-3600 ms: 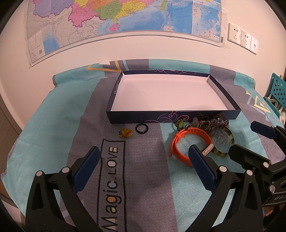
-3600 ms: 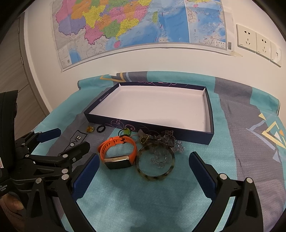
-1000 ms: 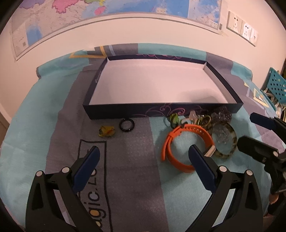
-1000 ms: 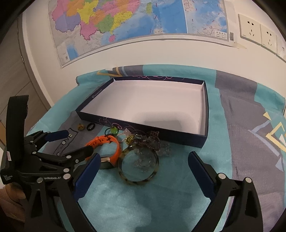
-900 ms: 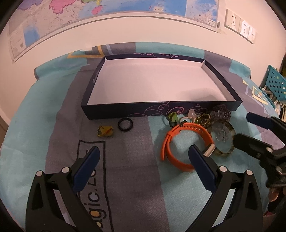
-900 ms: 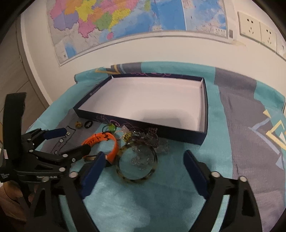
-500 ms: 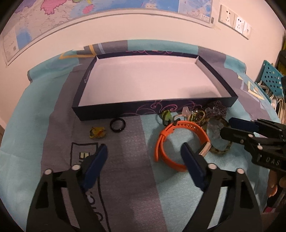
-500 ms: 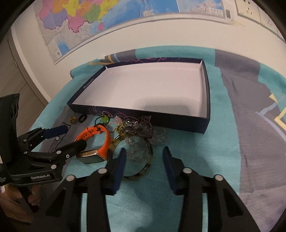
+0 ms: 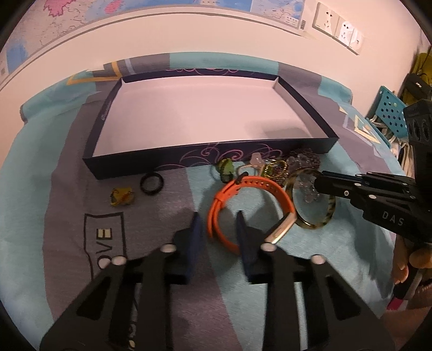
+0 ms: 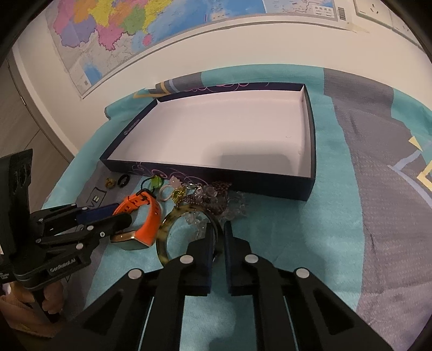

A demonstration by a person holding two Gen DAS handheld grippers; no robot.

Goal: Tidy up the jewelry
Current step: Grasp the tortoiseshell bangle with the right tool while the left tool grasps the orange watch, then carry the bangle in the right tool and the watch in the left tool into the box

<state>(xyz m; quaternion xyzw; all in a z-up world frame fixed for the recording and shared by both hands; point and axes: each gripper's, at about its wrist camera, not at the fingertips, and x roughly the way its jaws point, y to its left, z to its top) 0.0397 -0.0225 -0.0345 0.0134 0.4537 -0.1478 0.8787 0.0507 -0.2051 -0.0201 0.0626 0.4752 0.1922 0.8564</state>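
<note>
An orange watch (image 9: 249,201) lies on the cloth in front of a dark blue tray (image 9: 205,158). My left gripper (image 9: 218,221) has closed around the near part of its strap, one finger on each side. A tortoiseshell bangle (image 10: 172,232) lies beside the watch (image 10: 149,225). My right gripper (image 10: 219,231) is shut on the bangle's near rim. A black ring (image 9: 151,183), a yellow trinket (image 9: 121,195), a green bead (image 9: 225,168) and clear and purple beads (image 10: 216,195) lie along the tray's front wall. The tray (image 10: 310,140) has a white floor with nothing in it.
A teal and grey cloth (image 9: 40,189) covers the table. A wall with a map (image 10: 135,29) and sockets (image 9: 337,24) stands behind. A teal perforated bin (image 9: 388,113) is at the far right.
Both grippers moved forward and down and closed: the left around the orange watch strap, the right onto the bangle's rim. Both were wide open a second ago.
</note>
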